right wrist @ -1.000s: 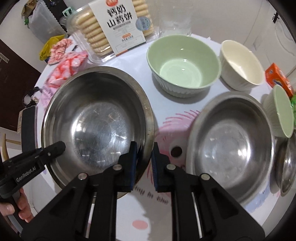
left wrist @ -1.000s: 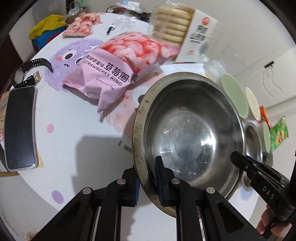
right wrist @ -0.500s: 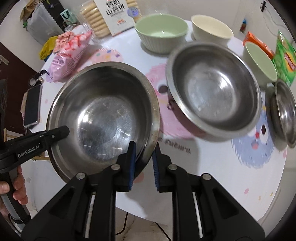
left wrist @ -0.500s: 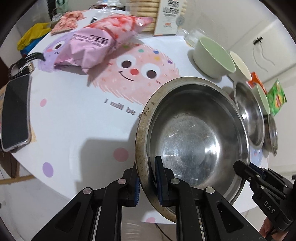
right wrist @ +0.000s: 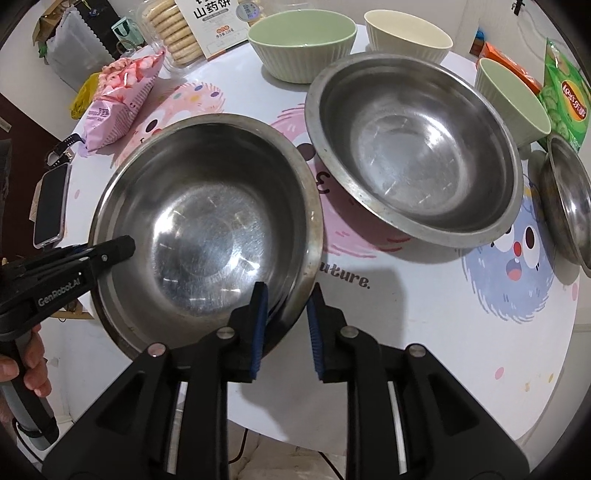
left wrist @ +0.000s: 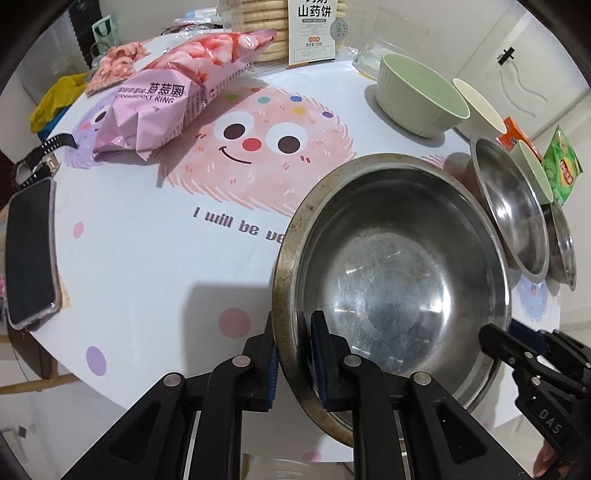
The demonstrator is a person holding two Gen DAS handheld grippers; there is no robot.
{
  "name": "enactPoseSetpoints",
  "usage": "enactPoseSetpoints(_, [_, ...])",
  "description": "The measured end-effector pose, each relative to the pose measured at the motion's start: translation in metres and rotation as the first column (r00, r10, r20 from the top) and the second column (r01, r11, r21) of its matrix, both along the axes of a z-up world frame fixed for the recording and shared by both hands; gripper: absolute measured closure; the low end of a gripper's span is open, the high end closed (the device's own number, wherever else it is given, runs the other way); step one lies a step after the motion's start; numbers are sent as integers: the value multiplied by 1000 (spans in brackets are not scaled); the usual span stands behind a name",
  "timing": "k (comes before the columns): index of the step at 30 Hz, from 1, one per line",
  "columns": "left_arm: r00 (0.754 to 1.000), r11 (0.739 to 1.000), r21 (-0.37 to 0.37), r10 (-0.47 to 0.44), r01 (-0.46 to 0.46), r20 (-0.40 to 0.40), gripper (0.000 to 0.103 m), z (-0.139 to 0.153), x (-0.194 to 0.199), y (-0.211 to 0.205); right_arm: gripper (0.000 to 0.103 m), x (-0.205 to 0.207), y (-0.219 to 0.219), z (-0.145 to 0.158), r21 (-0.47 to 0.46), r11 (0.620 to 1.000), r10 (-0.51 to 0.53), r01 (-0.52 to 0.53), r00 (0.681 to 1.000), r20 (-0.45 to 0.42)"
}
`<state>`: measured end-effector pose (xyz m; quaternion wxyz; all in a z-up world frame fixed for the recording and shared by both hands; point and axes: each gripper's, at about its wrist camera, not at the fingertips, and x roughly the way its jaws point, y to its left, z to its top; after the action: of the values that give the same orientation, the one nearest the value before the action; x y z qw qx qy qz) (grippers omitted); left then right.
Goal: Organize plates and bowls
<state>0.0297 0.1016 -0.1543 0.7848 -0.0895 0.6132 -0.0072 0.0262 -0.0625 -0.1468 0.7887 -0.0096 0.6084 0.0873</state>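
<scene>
Both of our grippers straddle the rim of one large steel bowl (left wrist: 391,295), which sits on the round cartoon-printed tablecloth (left wrist: 147,236) close to its near edge. Our left gripper (left wrist: 293,354) has one blue-padded finger outside the bowl's left wall and one inside; its jaws have just been opening, and a narrow gap shows beside the rim, so the pads no longer press on it. Our right gripper (right wrist: 284,325) stands over the opposite, right-hand rim in the same way; its jaws have also just been opening, narrowly parted, with visible space between pads and metal. Each gripper's black tip shows in the other's view.

Just beyond the large bowl, to its right, a second steel bowl (right wrist: 413,147) lies tilted. A small steel dish (right wrist: 569,199) sits further right. Behind them stand a wide green bowl (right wrist: 301,40), a cream bowl (right wrist: 408,37) and a smaller green bowl (right wrist: 511,103). A pink snack bag (left wrist: 173,99), a biscuit pack (left wrist: 306,29) and a phone (left wrist: 29,251) lie on the left side.
</scene>
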Motion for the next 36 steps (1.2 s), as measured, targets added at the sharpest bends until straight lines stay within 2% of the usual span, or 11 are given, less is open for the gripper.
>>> enactPoseSetpoints(2, [1000,1000,2,-3,3,8,64,3,-2,4,62,-2,-3,2,-6,1000,-2,2,1000,9])
enactPoseSetpoints(4, [999,1000,-18,5,-5,35,35,8,-6,10,56,-3,-8,7,-4,1000,-16,16,1000,18])
enactPoseSetpoints(7, [998,999,-31,29,-27,60,21,18,-13,21,47,-4,-14,15,11,1000,-22,22,999,27])
enactPoseSetpoints(12, [995,1000,-26,8,-6,96,12,39,-16,24,38,-11,-33,39,32,998,-54,52,995,82])
enactPoseSetpoints(13, [995,999,-33,-1,5,104,5,45,-15,22,36,-12,-38,44,47,997,-71,67,993,93])
enactPoseSetpoints(14, [994,999,-39,-8,13,111,0,49,-14,19,25,-13,-46,49,66,994,-94,88,990,102])
enactPoseSetpoints(18, [985,997,-48,-59,68,161,0,69,-1,-5,12,-16,-74,67,110,979,-184,170,973,140])
enactPoseSetpoints(20, [980,994,-48,-92,102,175,0,76,6,-18,0,-15,-84,73,109,976,-202,186,967,153])
enactPoseSetpoints(28, [959,970,-52,-224,236,173,0,84,45,-84,0,-4,-133,79,196,939,-319,284,931,177])
enactPoseSetpoints(32, [956,958,-69,-267,277,119,0,75,64,-112,0,4,-146,72,170,932,-347,321,925,154])
enactPoseSetpoints(36, [955,959,-26,-279,283,99,0,66,80,-132,0,15,-153,65,100,931,-364,352,921,139])
